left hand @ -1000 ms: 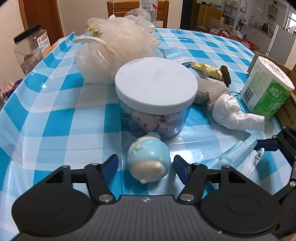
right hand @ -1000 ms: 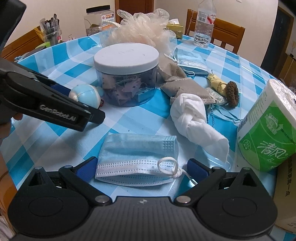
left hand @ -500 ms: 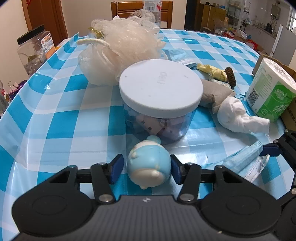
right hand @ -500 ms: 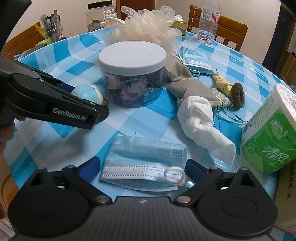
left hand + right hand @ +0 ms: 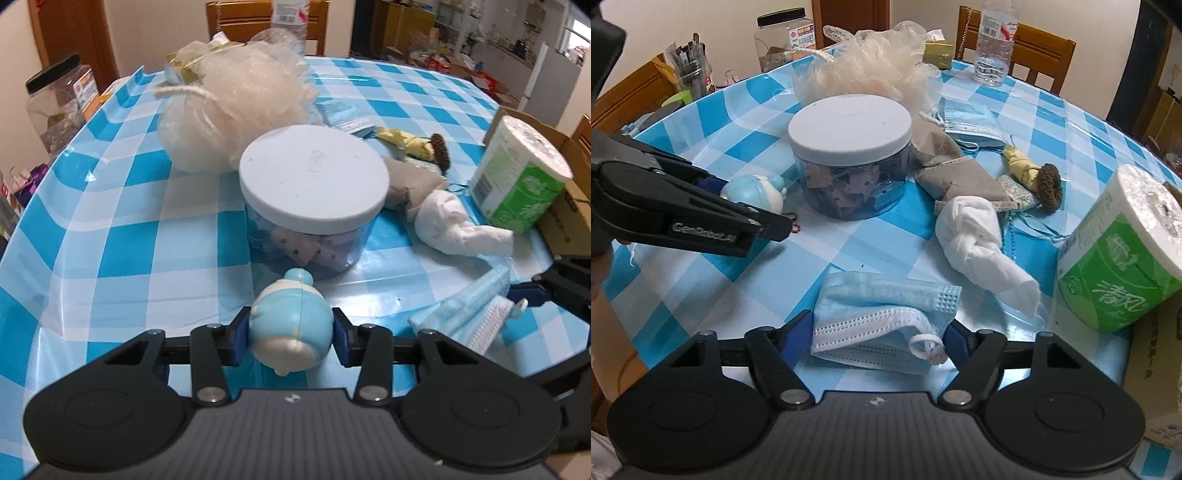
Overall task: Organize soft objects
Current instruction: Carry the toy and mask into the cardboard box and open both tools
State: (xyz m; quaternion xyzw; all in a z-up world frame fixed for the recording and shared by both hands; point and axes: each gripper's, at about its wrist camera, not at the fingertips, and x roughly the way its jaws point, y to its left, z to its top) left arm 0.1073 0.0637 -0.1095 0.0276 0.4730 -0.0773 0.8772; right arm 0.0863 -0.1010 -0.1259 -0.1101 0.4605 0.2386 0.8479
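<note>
Both grippers' jaws have just been closing since the earlier frames. The left gripper (image 5: 291,338) now has its fingers (image 5: 236,339) pinching the blue squishy toy (image 5: 290,332) (pads touching both flanks), just before the lidded jar (image 5: 314,192). The right gripper (image 5: 882,338) has its fingers touching the bunched face mask (image 5: 882,317) lying on the desk (image 5: 701,280).
</note>
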